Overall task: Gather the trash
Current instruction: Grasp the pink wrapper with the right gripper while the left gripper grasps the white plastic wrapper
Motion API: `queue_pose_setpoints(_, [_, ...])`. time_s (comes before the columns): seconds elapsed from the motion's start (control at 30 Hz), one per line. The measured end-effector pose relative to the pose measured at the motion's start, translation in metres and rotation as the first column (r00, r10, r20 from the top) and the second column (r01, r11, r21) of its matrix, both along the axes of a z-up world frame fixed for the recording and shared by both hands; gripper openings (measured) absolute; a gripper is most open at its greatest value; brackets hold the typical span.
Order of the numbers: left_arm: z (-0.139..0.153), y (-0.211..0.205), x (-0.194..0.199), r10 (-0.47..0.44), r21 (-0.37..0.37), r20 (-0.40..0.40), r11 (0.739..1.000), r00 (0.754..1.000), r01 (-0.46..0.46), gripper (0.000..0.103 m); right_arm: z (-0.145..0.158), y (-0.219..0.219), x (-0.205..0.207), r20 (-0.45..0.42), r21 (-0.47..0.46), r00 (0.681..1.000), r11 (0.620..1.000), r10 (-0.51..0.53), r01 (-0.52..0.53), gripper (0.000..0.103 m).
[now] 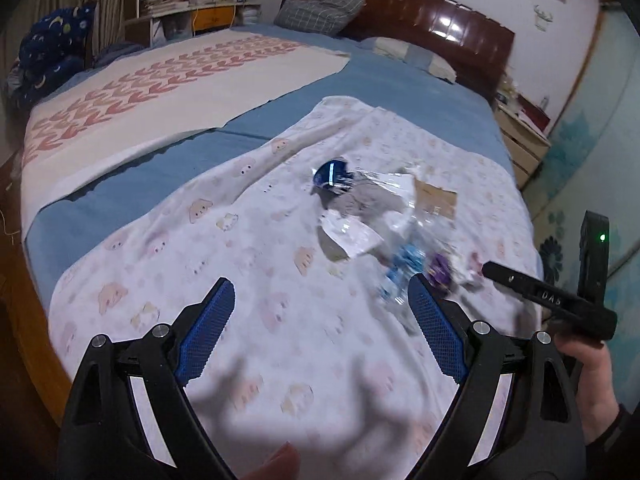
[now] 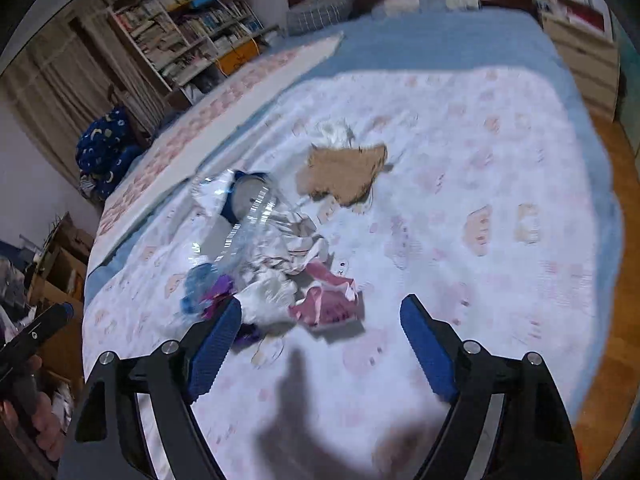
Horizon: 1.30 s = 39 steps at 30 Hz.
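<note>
A heap of trash lies on the white patterned sheet (image 2: 500, 160): a pink wrapper (image 2: 328, 300), crumpled white paper (image 2: 272, 296), a clear plastic bag (image 2: 248, 220), a blue-rimmed round lid (image 2: 250, 196), a torn brown cardboard piece (image 2: 348, 172) and blue (image 2: 198, 280) and purple (image 2: 220, 294) wrappers. My right gripper (image 2: 322, 304) hovers open just short of the pink wrapper, touching nothing. My left gripper (image 1: 320, 284) is open over bare sheet, with the blue wrapper (image 1: 404, 268), the purple wrapper (image 1: 440, 270), the plastic bag (image 1: 380, 216) and the lid (image 1: 334, 174) ahead and to its right.
The bed has a blue sheet (image 1: 400, 80), a pink chevron mat (image 1: 180, 80), pillows (image 1: 320, 12) and a dark headboard (image 1: 440, 20). A bookshelf (image 2: 192, 28) stands at the far left and a nightstand (image 1: 520, 136) at the right. A hand (image 1: 592, 380) holds the other tool beside me.
</note>
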State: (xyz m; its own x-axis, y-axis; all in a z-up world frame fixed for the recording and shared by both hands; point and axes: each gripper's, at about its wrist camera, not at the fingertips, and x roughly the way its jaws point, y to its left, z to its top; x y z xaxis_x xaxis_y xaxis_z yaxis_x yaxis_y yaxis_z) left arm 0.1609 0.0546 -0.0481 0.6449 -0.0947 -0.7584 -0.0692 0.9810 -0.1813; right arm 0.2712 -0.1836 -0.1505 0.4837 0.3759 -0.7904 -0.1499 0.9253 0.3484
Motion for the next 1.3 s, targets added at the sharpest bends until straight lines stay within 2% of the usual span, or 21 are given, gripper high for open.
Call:
queue_pose_setpoints(0.07, [-0.009, 0.003, 0.016, 0.002, 0.008, -0.022, 1.0, 1.0, -0.002, 0.088, -0.018, 0.009, 0.014, -0.052, -0.019, 0.998, 1.0, 0.019, -0.02, 0.045])
queue_pose_setpoints(0.1, [-0.014, 0.007, 0.027, -0.001, -0.001, -0.033, 1.0, 0.999, 0.001, 0.088, -0.023, 0.011, 0.016, -0.069, -0.036, 0.997, 0.999, 0.018, -0.021, 0.037])
queue_pose_setpoints(0.23, [-0.041, 0.022, 0.063, -0.015, -0.085, -0.093, 0.996, 0.996, 0.007, 0.088, -0.029, 0.008, 0.023, -0.078, 0.011, 0.997, 1.0, 0.017, -0.016, 0.024])
queue_pose_setpoints(0.33, [-0.053, 0.021, 0.08, -0.037, -0.168, -0.107, 0.986, 0.994, 0.019, 0.088, -0.023, 0.006, 0.023, -0.061, 0.026, 0.998, 0.999, 0.026, -0.024, 0.024])
queue_pose_setpoints(0.5, [-0.071, 0.005, 0.106, -0.067, -0.182, -0.119, 0.982, 0.991, 0.045, 0.088, -0.006, -0.004, 0.02, -0.032, 0.038, 0.999, 0.999, 0.028, -0.027, 0.024])
queue_pose_setpoints(0.63, [-0.091, -0.001, 0.121, -0.067, -0.183, -0.18, 0.982, 0.981, 0.033, 0.088, 0.003, -0.021, 0.013, -0.033, 0.042, 0.999, 0.999, 0.016, -0.014, 0.024])
queue_pose_setpoints(0.77, [-0.095, 0.004, 0.124, -0.049, -0.261, -0.166, 0.965, 0.985, 0.004, 0.087, 0.01, -0.033, 0.009, -0.024, 0.05, 1.0, 0.999, 0.007, -0.006, 0.024])
queue_pose_setpoints(0.83, [-0.095, 0.008, 0.125, -0.048, -0.333, -0.155, 0.943, 0.987, -0.007, 0.078, 0.015, -0.037, 0.007, -0.015, 0.049, 1.0, 0.999, 0.005, -0.004, 0.024])
queue_pose_setpoints(0.9, [-0.094, 0.007, 0.125, -0.052, -0.347, -0.17, 0.938, 0.984, -0.01, 0.029, 0.018, -0.042, 0.006, -0.009, 0.046, 1.0, 0.999, 0.004, -0.003, 0.024])
queue_pose_setpoints(0.93, [-0.094, 0.005, 0.125, -0.054, -0.343, -0.18, 0.939, 0.982, -0.011, 0.02, 0.019, -0.044, 0.005, -0.01, 0.045, 1.0, 0.999, 0.003, -0.002, 0.024])
queue_pose_setpoints(1.1, [-0.084, 0.003, 0.118, -0.045, -0.363, -0.168, 0.932, 0.985, -0.019, 0.009, 0.022, -0.057, 0.001, -0.009, 0.045, 1.0, 0.999, -0.018, 0.018, 0.024])
queue_pose_setpoints(1.3, [-0.052, 0.011, 0.097, -0.023, -0.378, -0.113, 0.926, 0.993, -0.022, 0.007, 0.032, -0.074, -0.013, 0.015, 0.043, 0.999, 0.999, -0.033, 0.032, 0.024])
